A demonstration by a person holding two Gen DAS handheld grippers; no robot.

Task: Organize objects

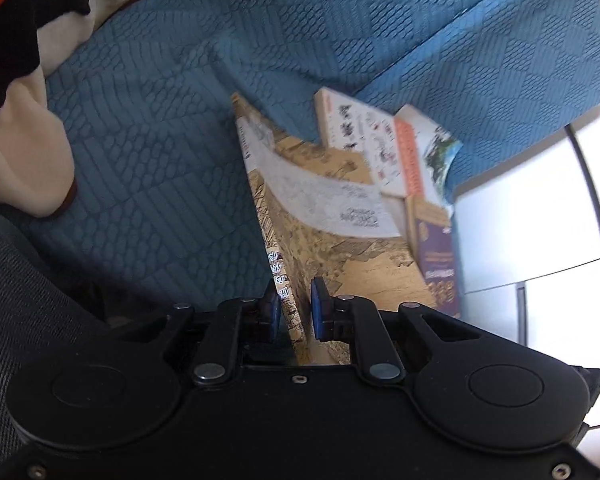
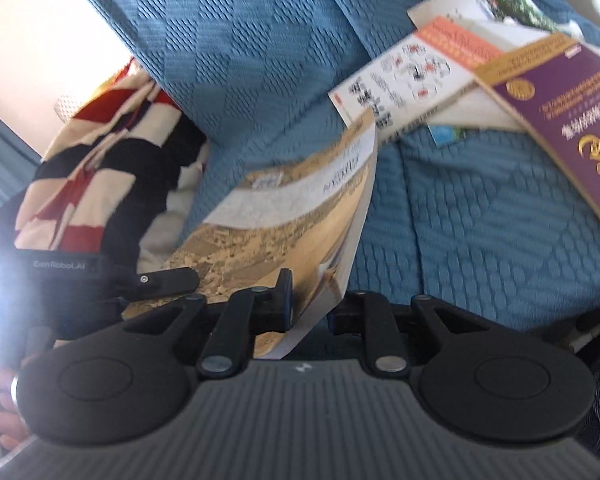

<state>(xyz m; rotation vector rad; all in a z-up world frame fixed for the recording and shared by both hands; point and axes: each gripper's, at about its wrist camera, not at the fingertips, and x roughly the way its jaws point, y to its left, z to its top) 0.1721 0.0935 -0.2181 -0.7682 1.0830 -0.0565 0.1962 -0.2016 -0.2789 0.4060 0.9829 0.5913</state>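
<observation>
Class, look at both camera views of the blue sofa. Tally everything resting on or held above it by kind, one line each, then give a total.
Books: 4 (tan painted-scene book, white book with black characters, orange-banded landscape book, purple book with gold lettering)
Striped red, black and cream knitted garments: 1
Total: 5

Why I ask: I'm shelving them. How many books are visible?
4. The tan book is gripped by the left hand-held gripper and right hand-held gripper; white book, orange-banded book and purple book overlap on the sofa. Others may hide underneath.
</observation>
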